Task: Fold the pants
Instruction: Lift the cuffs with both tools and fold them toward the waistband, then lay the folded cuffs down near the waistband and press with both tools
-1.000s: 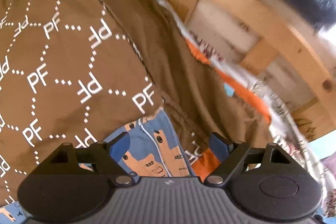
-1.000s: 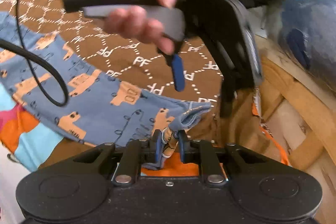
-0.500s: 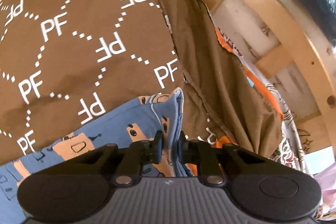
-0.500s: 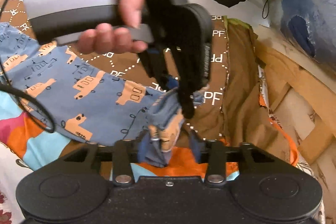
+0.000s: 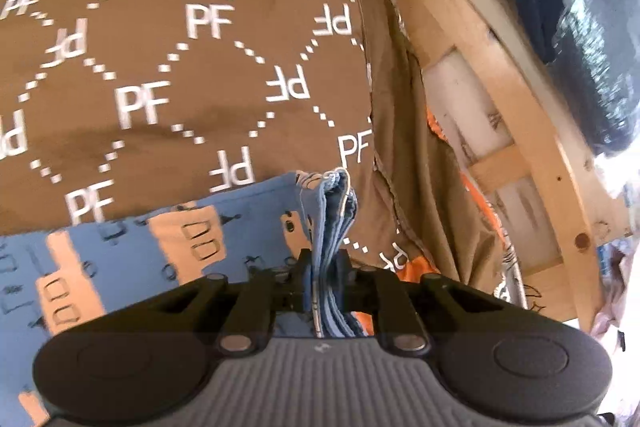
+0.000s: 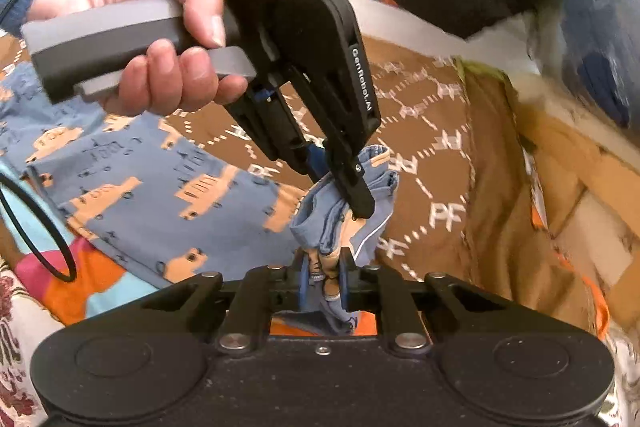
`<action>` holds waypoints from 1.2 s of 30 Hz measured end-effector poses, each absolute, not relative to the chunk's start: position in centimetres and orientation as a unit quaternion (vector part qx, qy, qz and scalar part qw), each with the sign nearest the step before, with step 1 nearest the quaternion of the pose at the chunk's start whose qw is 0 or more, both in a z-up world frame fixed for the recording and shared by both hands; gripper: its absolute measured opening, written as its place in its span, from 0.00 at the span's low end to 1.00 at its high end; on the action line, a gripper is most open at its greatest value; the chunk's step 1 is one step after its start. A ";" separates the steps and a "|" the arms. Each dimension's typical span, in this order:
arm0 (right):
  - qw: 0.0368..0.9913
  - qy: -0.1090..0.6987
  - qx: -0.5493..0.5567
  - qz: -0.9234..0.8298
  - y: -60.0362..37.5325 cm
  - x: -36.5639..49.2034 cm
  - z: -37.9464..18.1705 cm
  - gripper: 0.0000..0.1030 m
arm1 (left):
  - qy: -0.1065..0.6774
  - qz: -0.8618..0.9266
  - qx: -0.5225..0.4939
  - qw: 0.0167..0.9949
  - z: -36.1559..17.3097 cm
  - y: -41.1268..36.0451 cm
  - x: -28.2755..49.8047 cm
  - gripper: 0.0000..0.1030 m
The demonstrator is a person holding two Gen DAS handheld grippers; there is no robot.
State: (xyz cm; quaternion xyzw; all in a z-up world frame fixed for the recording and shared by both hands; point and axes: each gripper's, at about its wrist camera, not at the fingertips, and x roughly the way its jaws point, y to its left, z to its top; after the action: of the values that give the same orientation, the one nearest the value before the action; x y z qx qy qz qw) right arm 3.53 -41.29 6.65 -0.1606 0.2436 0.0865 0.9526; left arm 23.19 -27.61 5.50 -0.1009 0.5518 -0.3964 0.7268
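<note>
The blue pants [image 6: 132,183] with orange truck prints lie on a brown "PF" patterned cover [image 6: 436,143]. My left gripper [image 5: 325,269] is shut on a bunched end of the pants [image 5: 330,211]. In the right wrist view the left gripper [image 6: 340,187] comes down from the upper left, held by a hand [image 6: 160,39], and pinches the same bunch of cloth. My right gripper [image 6: 325,281] is shut on that bunched end just below it. The two grippers sit very close together at the cover's right side.
The brown cover [image 5: 168,75] drapes over a wooden frame [image 5: 516,131] at the right. An orange and light blue patterned cloth [image 6: 76,279] lies under the pants at the left. A dark bag [image 5: 576,27] sits beyond the frame. A black cable [image 6: 32,227] loops at the left.
My left gripper was open a second ago and has shut on the pants' end. My right gripper opened briefly, then shut again on the bunch. Both lifted the cloth slightly.
</note>
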 end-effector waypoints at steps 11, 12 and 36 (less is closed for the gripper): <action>0.935 0.231 -0.205 0.172 -32.7 3.3 6.3 0.15 | 0.534 -0.359 -0.184 0.743 4.5 -17.0 22.6 0.12; 0.934 0.234 -0.205 0.176 -31.9 3.4 6.2 0.15 | 0.533 -0.354 -0.190 0.744 4.2 -15.9 22.6 0.12; 0.928 0.261 -0.146 0.223 -27.6 3.6 3.9 0.39 | 0.506 -0.311 -0.165 0.788 0.4 -8.1 22.0 0.51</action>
State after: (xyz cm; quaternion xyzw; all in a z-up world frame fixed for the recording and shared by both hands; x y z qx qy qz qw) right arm 3.58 -27.60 3.91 -0.1459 0.2612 0.2234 0.9276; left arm 21.96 -8.06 0.40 -0.1647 0.5056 -0.3112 0.7877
